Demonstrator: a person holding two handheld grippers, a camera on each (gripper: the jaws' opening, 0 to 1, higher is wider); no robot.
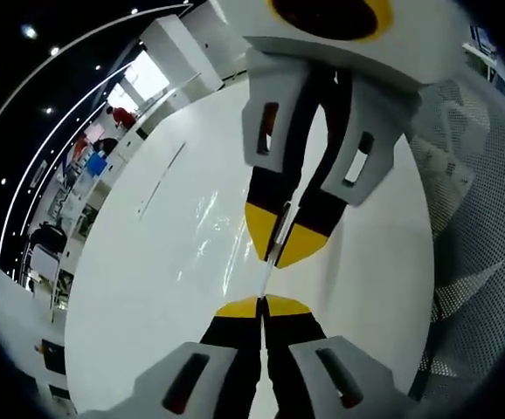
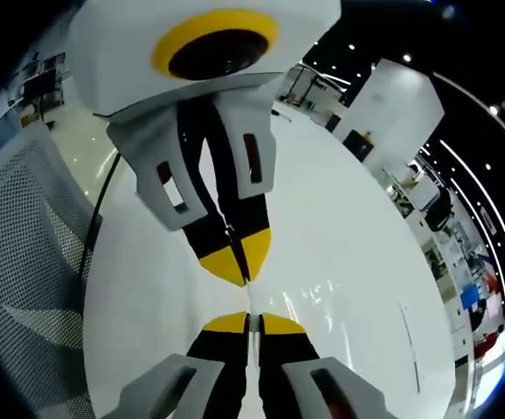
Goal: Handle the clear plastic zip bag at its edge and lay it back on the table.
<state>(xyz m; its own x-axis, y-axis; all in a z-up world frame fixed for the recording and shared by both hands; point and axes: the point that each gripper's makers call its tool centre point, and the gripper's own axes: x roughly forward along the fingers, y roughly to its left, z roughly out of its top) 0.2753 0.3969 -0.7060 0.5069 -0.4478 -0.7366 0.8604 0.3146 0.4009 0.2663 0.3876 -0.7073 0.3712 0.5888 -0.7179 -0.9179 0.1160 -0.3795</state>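
- Plastic of the clear zip bag [image 1: 226, 240] shows mostly as glare streaks over the white table [image 1: 148, 288]; in the left gripper view it spreads toward nine o'clock from the gap between the two grippers, and its far outline is too faint to trace.
- Edge of the bag runs as a thin pale line between the facing tips, so it looks stretched between them, above the tabletop or barely off it; I cannot tell which.
- Left gripper [image 1: 261, 307] rises from six o'clock with its yellow-tipped jaws pressed together, pinching that edge.
- Right gripper [image 1: 282, 237] comes in from twelve o'clock in the left gripper view, jaws likewise closed on the same edge, tips just apart from the left pair.
- In the right gripper view the right gripper [image 2: 249, 323] sits at six o'clock and the left one [image 2: 238, 255] hangs from twelve, the bag's shine [image 2: 322, 292] toward three o'clock.
- To lay it back well, my judgement: lower both hands level and together, keep the edge lightly taut so the film settles flat without folding, and spread the jaws only once the bag rests on the table.
- Mesh chair back [image 1: 466, 262] stands at three o'clock, well apart from the work.
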